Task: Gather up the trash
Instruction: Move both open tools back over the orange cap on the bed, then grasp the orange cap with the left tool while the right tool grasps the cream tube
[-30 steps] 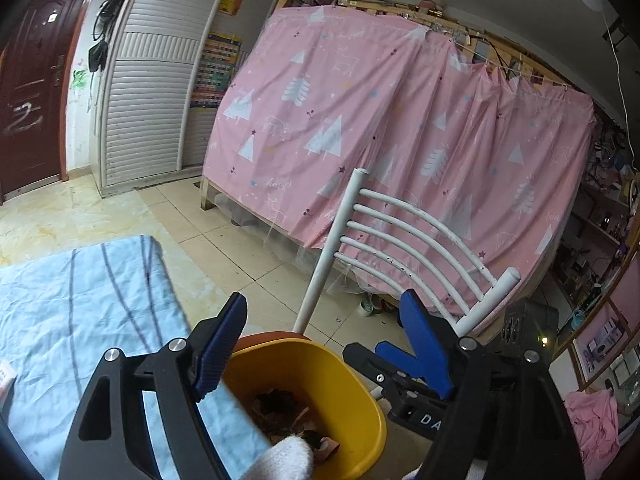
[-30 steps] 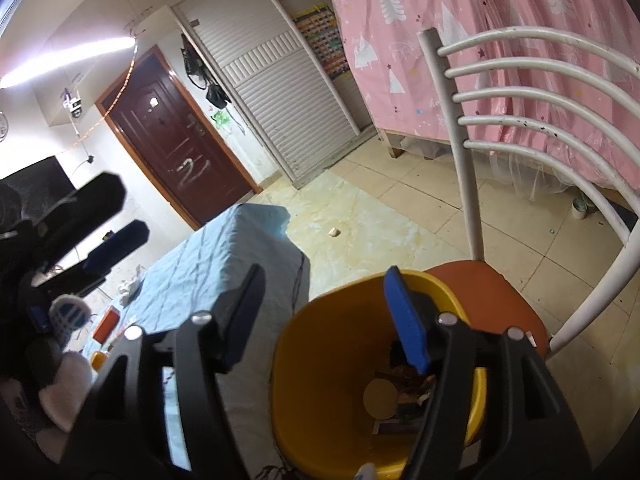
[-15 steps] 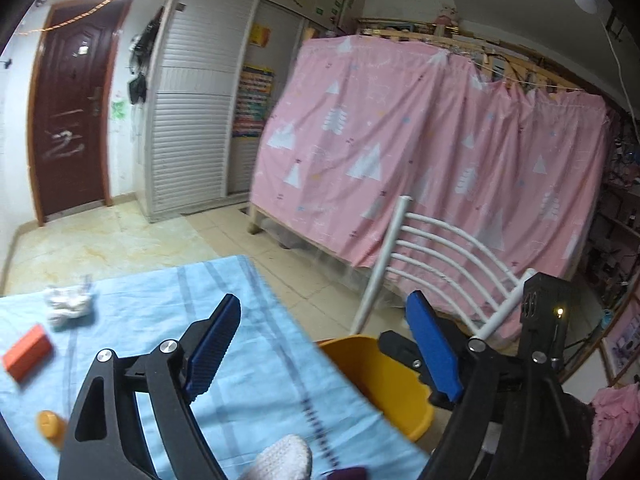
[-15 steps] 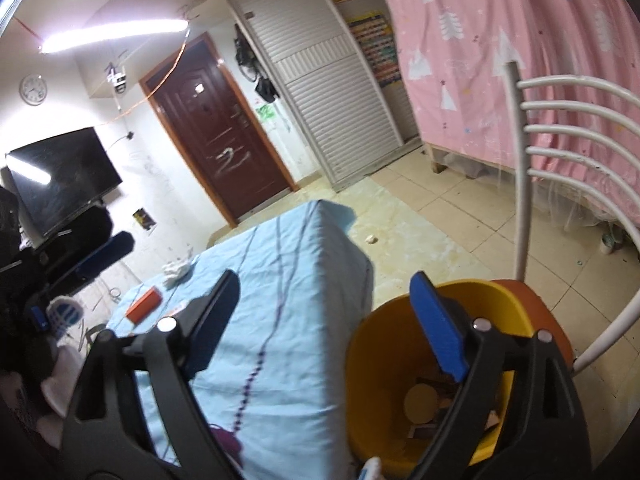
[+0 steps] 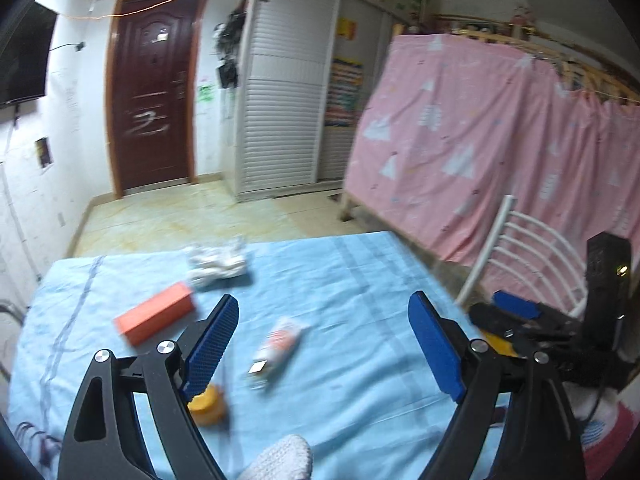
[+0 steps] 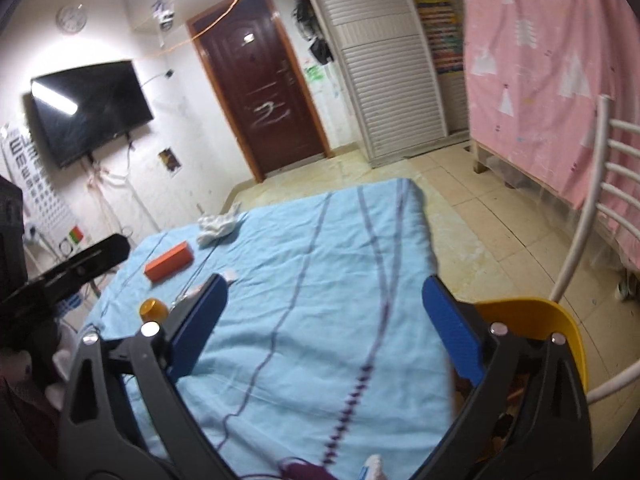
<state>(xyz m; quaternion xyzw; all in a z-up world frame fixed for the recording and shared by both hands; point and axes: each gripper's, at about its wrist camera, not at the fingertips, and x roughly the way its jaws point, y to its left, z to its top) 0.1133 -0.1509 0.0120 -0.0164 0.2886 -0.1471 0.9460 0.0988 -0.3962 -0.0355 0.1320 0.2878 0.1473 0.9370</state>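
Observation:
My left gripper (image 5: 324, 344) is open and empty above the blue-clothed table (image 5: 360, 288). On the cloth lie a crumpled white tissue (image 5: 218, 262), an orange box (image 5: 154, 318), a small white and orange packet (image 5: 278, 342) and an orange cap (image 5: 206, 402). My right gripper (image 6: 326, 332) is open and empty over the table's right part; it also shows in the left wrist view (image 5: 516, 312). The yellow bin (image 6: 536, 320) sits on the chair at the right. The tissue (image 6: 216, 226), the box (image 6: 167, 266) and the cap (image 6: 153, 309) lie far left in the right wrist view.
A white metal chair (image 6: 600, 208) stands right of the table, before a pink curtain (image 5: 500, 152). A dark door (image 5: 150, 104) and white shutter cupboards (image 5: 288, 104) line the far wall. A television (image 6: 88, 108) hangs on the left wall.
Both grippers have swung left from over the yellow bin to over the table. The trash items on the cloth have come into view. Both jaws stay open.

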